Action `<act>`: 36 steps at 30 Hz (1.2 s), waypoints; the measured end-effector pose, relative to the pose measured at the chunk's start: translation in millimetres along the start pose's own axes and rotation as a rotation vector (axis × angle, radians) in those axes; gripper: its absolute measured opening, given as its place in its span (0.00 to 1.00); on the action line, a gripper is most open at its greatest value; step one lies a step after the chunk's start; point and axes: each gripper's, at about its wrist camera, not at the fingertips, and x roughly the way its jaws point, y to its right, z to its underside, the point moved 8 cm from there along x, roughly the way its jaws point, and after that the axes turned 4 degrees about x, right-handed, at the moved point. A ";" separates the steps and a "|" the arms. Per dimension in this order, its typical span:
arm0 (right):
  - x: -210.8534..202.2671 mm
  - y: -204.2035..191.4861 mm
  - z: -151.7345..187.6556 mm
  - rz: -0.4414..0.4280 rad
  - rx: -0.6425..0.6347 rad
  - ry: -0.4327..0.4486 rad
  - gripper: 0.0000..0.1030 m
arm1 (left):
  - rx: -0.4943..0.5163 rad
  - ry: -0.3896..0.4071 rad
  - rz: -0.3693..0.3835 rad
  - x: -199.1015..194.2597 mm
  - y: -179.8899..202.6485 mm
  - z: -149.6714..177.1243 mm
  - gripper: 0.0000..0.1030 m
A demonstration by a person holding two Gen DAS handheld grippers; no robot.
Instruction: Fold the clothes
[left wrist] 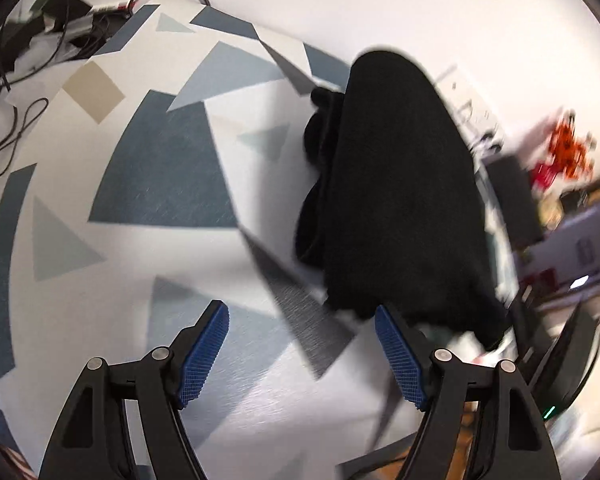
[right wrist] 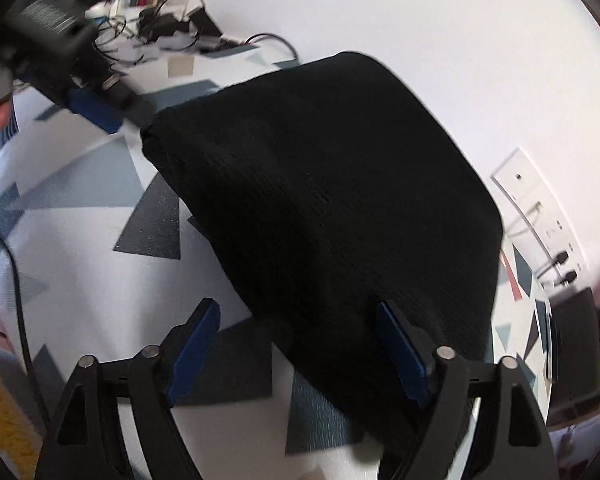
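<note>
From the left wrist we see our left tongs [left wrist: 302, 354] apart and holding nothing, with the folded black garment [left wrist: 396, 184] lying just beyond them on the patterned tabletop [left wrist: 160, 168]. From the right wrist, our right tongs [right wrist: 298, 354] stand apart over the garment's [right wrist: 320, 200] near edge, gripping nothing.

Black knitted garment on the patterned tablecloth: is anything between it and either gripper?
Nothing visible. The black knitted garment lies folded on the geometric blue-and-white tablecloth. The open right gripper and open left gripper each look straight at it, with only bare cloth in between.
</note>
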 end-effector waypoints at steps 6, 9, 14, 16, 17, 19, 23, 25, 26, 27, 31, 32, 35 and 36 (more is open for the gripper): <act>26.3 -16.3 -13.1 0.050 -0.146 -0.064 1.00 | 0.087 -0.043 -0.086 25.0 -0.1 22.2 0.77; 35.0 -13.8 -21.8 0.079 -0.129 -0.080 1.00 | 0.114 -0.045 -0.101 29.0 5.3 21.7 0.79; 50.0 -4.7 -44.7 0.066 -0.036 -0.116 1.00 | 0.151 -0.052 -0.126 35.3 13.4 22.7 0.81; 52.5 -4.4 -57.6 0.062 -0.007 -0.128 1.00 | 0.183 -0.057 -0.159 38.9 18.4 24.1 0.82; 52.4 -7.5 -67.3 0.057 0.009 -0.133 0.99 | 0.193 -0.062 -0.163 41.2 21.1 24.3 0.86; 55.5 -4.4 -77.1 0.044 0.057 -0.134 0.92 | 0.202 -0.072 -0.152 46.6 26.8 24.1 0.97; 52.5 11.1 -93.4 -0.031 0.215 -0.122 0.80 | 0.170 -0.083 -0.160 50.5 30.5 20.3 0.99; 51.5 16.6 -99.9 -0.072 0.272 -0.120 0.77 | 0.145 -0.083 -0.149 50.7 31.3 17.9 0.99; 51.0 19.5 -104.2 -0.095 0.304 -0.120 0.77 | 0.127 -0.085 -0.136 50.3 31.2 15.9 0.99; 50.5 22.4 -108.6 -0.119 0.337 -0.119 0.76 | 0.103 -0.088 -0.117 49.6 30.7 13.3 0.99; 52.6 31.9 -122.8 -0.190 0.427 -0.121 0.75 | -0.042 -0.060 0.085 43.1 32.4 -4.4 0.99; 53.3 33.0 -127.0 -0.203 0.437 -0.122 0.75 | -0.082 -0.048 0.160 41.8 35.4 -9.8 0.99; 56.1 36.1 -137.5 -0.231 0.456 -0.128 0.74 | -0.186 0.005 0.355 38.2 45.0 -26.1 0.99; 57.4 36.6 -141.6 -0.235 0.455 -0.130 0.74 | -0.219 0.022 0.408 37.8 47.1 -30.0 0.99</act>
